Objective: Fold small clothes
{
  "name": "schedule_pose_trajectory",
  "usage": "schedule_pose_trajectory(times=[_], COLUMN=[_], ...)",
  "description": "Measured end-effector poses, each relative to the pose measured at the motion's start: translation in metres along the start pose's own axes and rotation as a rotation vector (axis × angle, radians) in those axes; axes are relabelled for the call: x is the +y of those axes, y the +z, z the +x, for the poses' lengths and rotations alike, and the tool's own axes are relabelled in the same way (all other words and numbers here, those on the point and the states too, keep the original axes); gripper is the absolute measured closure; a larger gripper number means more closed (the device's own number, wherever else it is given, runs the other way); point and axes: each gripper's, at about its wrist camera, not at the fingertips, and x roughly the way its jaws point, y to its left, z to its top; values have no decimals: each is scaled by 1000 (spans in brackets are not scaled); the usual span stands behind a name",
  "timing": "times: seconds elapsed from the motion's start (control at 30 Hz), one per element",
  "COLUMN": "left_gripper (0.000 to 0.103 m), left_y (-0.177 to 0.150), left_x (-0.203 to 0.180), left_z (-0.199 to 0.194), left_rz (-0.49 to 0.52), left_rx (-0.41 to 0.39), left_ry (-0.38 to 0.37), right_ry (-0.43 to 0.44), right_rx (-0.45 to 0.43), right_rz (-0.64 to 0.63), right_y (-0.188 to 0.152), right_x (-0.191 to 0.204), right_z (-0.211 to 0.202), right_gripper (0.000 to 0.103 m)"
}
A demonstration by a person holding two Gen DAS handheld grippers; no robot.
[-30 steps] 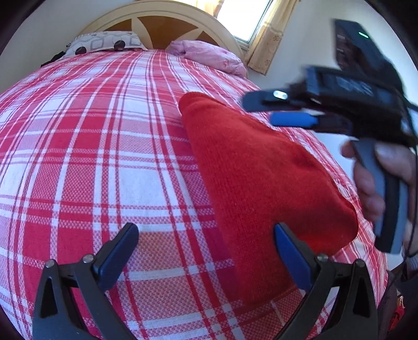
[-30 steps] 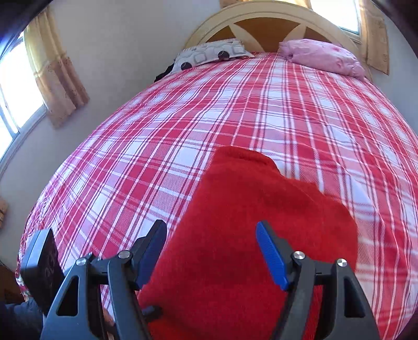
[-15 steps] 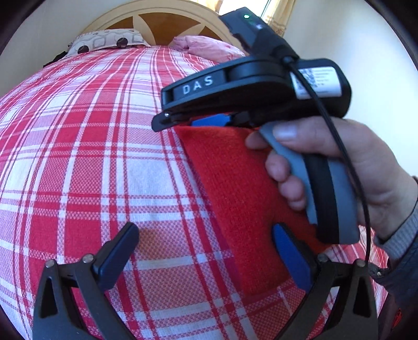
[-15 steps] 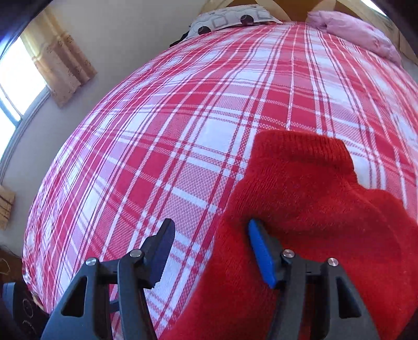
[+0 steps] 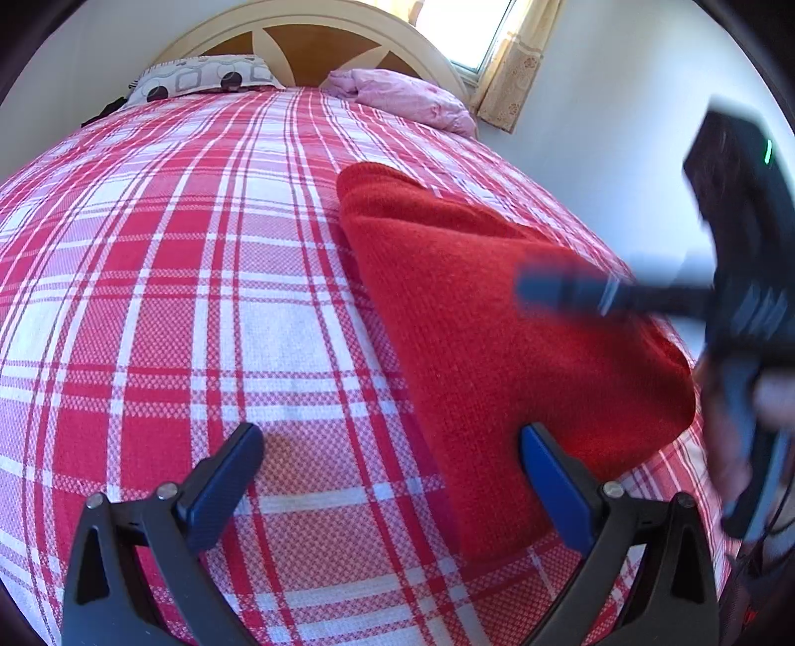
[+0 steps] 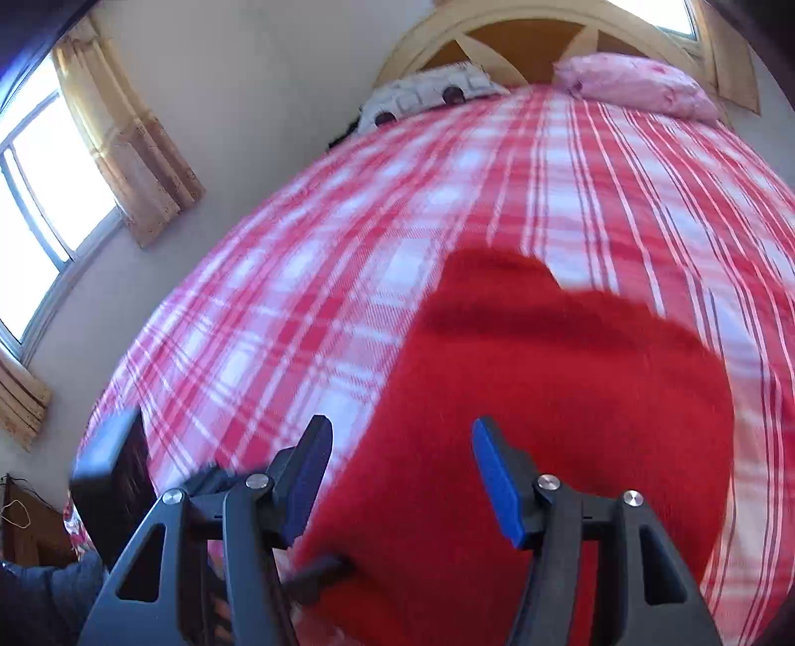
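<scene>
A red knitted garment [image 5: 497, 338] lies folded on the red and white plaid bedspread [image 5: 198, 298]. My left gripper [image 5: 387, 472] is open and empty, low over the bed at the garment's near left edge; its right finger is over the knit. My right gripper [image 6: 402, 467] is open and empty above the garment [image 6: 546, 422]. In the left wrist view the right gripper [image 5: 571, 293] appears blurred over the garment's right side, held by a hand.
A patterned pillow [image 5: 198, 82] and a pink pillow [image 5: 407, 99] lie at the headboard [image 5: 308, 44]. Curtained windows are on both walls [image 6: 124, 139]. The bed's right edge runs near the wall.
My right gripper has pulled back from the garment's far corner toward the right and up, and is blurred with motion. The left gripper has hardly moved. The garment lies flat.
</scene>
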Motion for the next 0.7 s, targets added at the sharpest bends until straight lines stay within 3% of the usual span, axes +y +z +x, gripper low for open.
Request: schedule_pose_trajectory(times=[0.03,0.13,0.37,0.53,0.63,0.7], left_gripper=[0,0,0,0,0,0], left_y=[0,-1,-1,-1,3,11], left_x=[-1,-3,1,-4,-8,-14], left_z=[1,1,-1,0,-9,-16], left_rz=[6,13,-7,16,27,59], left_rx=[4,4,-7,0,-27,-41], left_ry=[9,17,-4,27,37,55], right_ry=[-21,31,99,108,158,127], right_rx=[18,-62,-102,-114,-181,-234], right_rz=[3,23,73,79,107,152], right_y=[-8,-16,-20,-38,-42,-45], right_x=[-5,-14,-27,-46,-53,-65], right_z=[8,9,-16,-28,-51,-67], right_gripper=[43,42,42,42,42,42])
